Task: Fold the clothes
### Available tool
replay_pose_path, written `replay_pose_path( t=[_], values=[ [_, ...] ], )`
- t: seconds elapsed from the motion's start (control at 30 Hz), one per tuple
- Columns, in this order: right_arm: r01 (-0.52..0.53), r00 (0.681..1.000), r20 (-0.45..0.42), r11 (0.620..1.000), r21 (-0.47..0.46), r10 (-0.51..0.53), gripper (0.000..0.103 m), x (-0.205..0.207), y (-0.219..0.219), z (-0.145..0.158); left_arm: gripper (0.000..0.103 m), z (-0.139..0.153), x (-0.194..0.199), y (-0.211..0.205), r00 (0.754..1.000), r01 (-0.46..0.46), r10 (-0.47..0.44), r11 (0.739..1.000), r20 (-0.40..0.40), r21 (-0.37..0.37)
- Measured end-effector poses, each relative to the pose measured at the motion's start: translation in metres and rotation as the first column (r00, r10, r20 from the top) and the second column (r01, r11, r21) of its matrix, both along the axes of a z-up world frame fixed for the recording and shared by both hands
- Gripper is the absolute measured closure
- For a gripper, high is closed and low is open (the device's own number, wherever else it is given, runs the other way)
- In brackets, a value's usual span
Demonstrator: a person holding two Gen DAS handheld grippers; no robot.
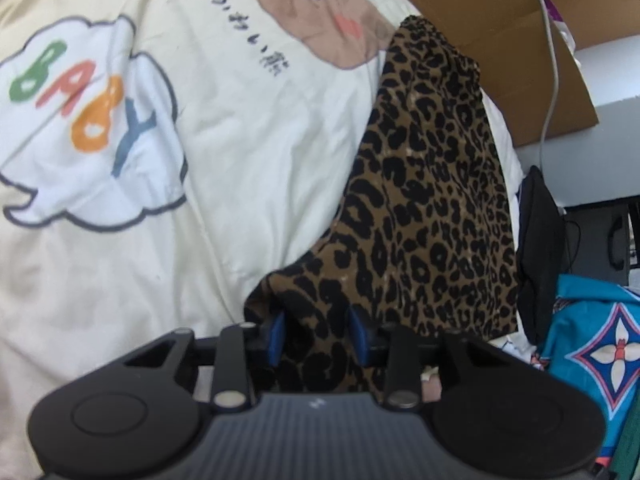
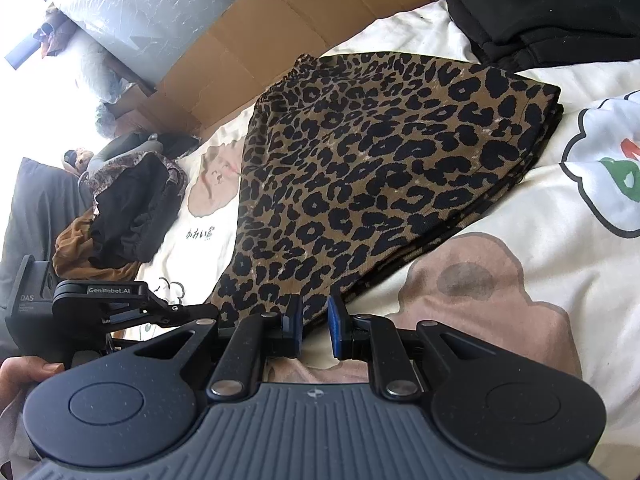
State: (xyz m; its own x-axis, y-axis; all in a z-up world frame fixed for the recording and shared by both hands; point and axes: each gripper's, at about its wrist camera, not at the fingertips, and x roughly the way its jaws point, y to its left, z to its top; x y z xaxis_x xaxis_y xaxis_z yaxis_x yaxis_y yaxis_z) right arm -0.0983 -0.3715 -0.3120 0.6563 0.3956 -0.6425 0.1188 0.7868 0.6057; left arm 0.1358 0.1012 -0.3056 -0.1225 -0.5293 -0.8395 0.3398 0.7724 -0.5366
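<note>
A folded leopard-print garment [image 1: 432,208] lies on a cream cartoon-print blanket [image 1: 248,152]. In the left wrist view my left gripper [image 1: 318,336] is at the garment's near end, its blue pads closed on a thick bunch of the fabric. The right wrist view shows the same garment [image 2: 380,176] lying flat in several layers. My right gripper [image 2: 316,326] is at its near edge, jaws nearly together with the edge pinched between the pads. The left gripper [image 2: 200,314], held by a hand [image 2: 24,372], meets the garment's near left corner.
Flattened cardboard [image 2: 288,28] lies along the far side of the bed with a white cable [image 1: 554,64] over it. Folded black clothes [image 2: 552,12] sit beyond the garment. A heap of dark and brown clothes [image 2: 120,208] lies left. A teal patterned cloth [image 1: 600,344] is at the right.
</note>
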Motion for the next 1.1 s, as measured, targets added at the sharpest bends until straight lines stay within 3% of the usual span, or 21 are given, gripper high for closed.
replay_pose_path(
  t=[0.2,0.3,0.43,0.7,1.1],
  values=[
    [0.003,1.0,-0.006,1.0,-0.007,-0.003,0.089,-0.001,-0.002,-0.001,0.068,-0.008,0.001,-0.002,1.0,0.005,-0.005,1.0,0.007,0.011],
    [0.001,1.0,-0.009,1.0,-0.008,-0.001,0.089,-0.001,-0.001,-0.002,0.087,-0.007,0.001,-0.001,1.0,0.02,-0.02,1.0,0.006,0.018],
    [0.009,1.0,0.0,1.0,-0.009,-0.009,0.089,0.001,-0.001,-0.002,0.096,-0.003,0.003,0.004,0.999,0.041,-0.042,0.999,0.012,0.031],
    [0.043,0.999,-0.008,0.999,-0.004,-0.043,0.089,0.002,-0.009,-0.004,0.101,0.001,0.005,0.01,0.996,0.059,-0.065,0.994,0.067,0.091],
    [0.041,0.999,-0.022,0.999,-0.006,-0.042,0.089,0.001,-0.011,-0.007,0.102,0.005,0.003,0.009,0.986,0.107,-0.121,0.987,0.116,0.121]
  ],
)
